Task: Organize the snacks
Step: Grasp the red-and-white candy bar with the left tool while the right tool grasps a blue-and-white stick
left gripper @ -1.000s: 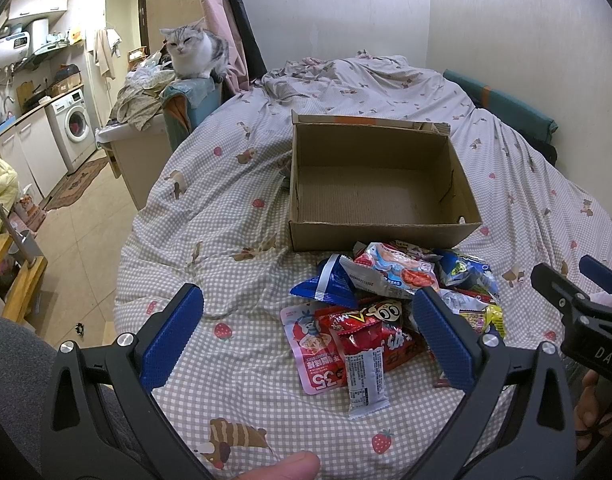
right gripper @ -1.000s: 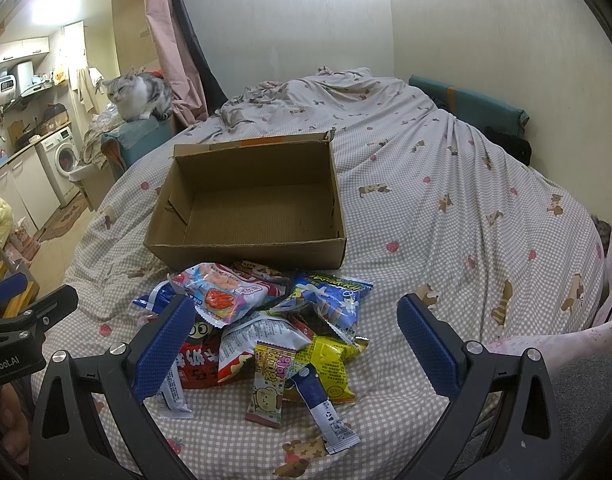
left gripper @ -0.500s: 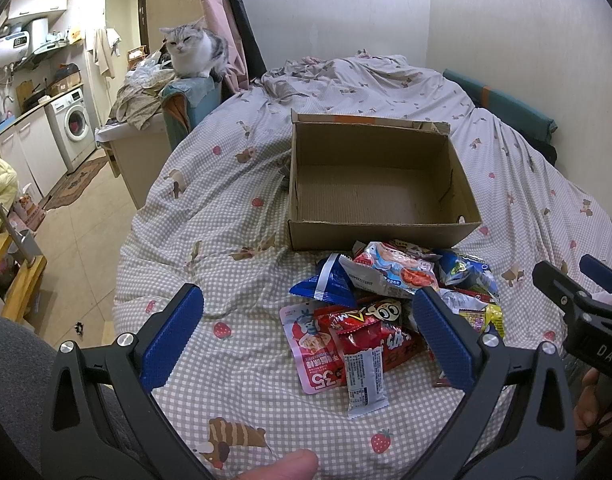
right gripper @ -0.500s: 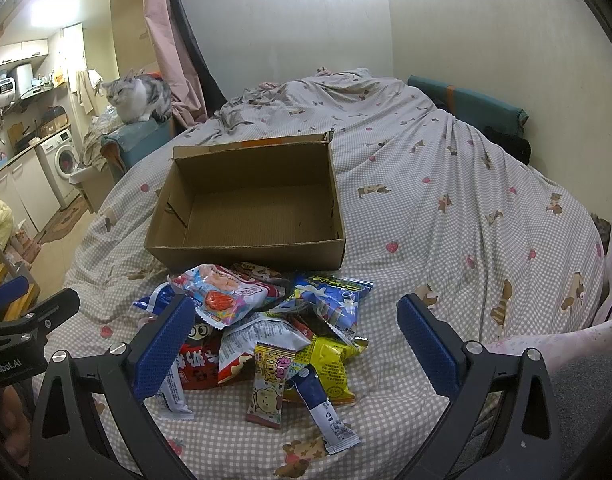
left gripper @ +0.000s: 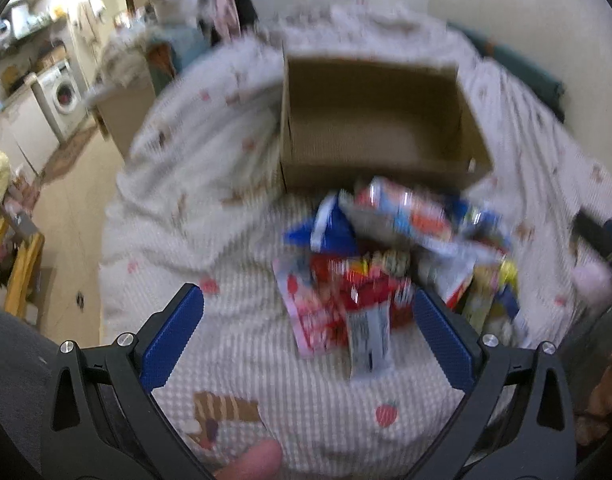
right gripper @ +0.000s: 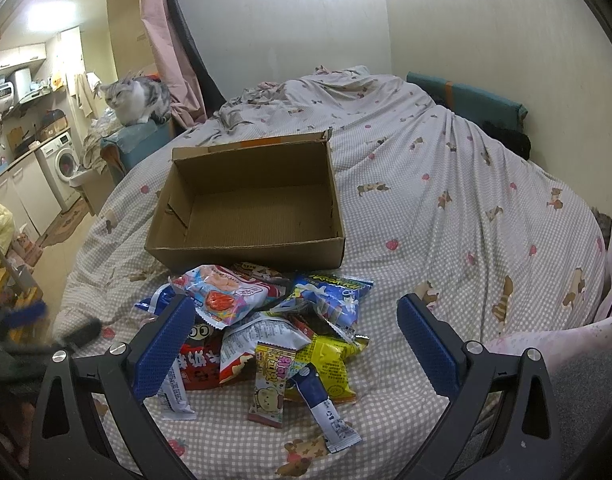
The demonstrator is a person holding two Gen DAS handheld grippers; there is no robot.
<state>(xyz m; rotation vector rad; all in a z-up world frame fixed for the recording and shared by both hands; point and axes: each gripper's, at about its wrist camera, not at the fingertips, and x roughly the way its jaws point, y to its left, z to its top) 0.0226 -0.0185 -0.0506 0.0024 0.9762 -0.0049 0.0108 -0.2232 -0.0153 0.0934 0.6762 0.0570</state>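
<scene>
Here: both claws (left gripper: pixel 307 328) (right gripper: pixel 294 342) spread wide, empty; crinkly foil snack packets (right gripper: pixel 266 320) heaped before rectangular corrugated cardboard box (right gripper: pixel 246 216).

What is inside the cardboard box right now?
Nothing visible: the cardboard box shows only its bare corrugated floor. All the snack packets lie piled on the checked bedsheet in front of it. The strip of floor just behind its near wall is hidden.

Tongs: left tongs (left gripper: pixel 307 330) spread wide, empty
Snacks: blurred snack packets (left gripper: pixel 385 264) heaped on bed (left gripper: pixel 210 208)
Box: cardboard box (left gripper: pixel 375 120) just behind heap
</scene>
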